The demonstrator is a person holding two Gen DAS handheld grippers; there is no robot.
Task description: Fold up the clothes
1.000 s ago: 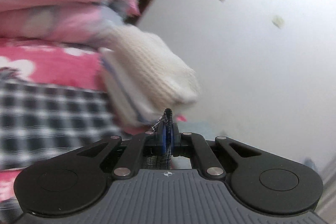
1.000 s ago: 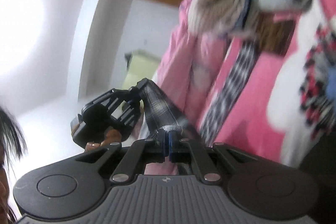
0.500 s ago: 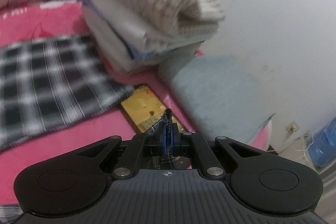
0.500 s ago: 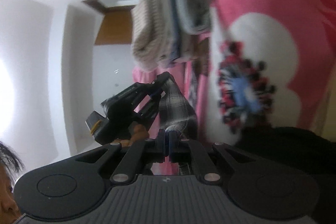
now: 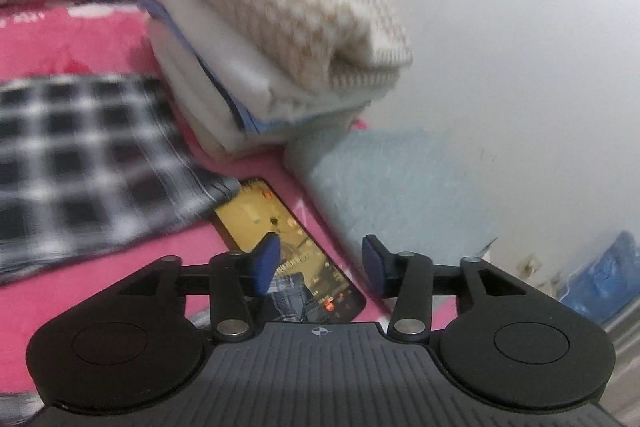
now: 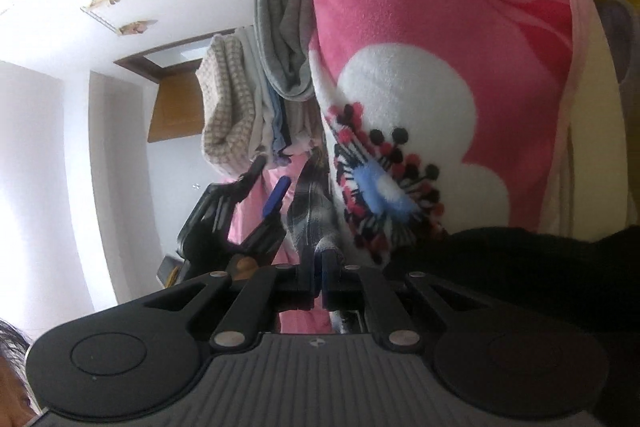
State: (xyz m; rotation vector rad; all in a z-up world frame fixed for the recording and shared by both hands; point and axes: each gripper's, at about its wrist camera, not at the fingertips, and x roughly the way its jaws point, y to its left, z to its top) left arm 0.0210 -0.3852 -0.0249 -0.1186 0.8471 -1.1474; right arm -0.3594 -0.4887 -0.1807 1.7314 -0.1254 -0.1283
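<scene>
Left wrist: one phone (image 5: 290, 251), perhaps four folded garments (image 5: 272, 39).

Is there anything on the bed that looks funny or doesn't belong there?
Yes. A phone with its screen lit lies on the pink blanket among the clothes, one corner tucked under the checked cloth, right below the open left claw. It could get folded in or knocked.

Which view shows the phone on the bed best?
The left wrist view: the phone lies lit on the pink blanket, between the open left hand-held gripper fingers. In the right wrist view I cannot make it out.
</scene>
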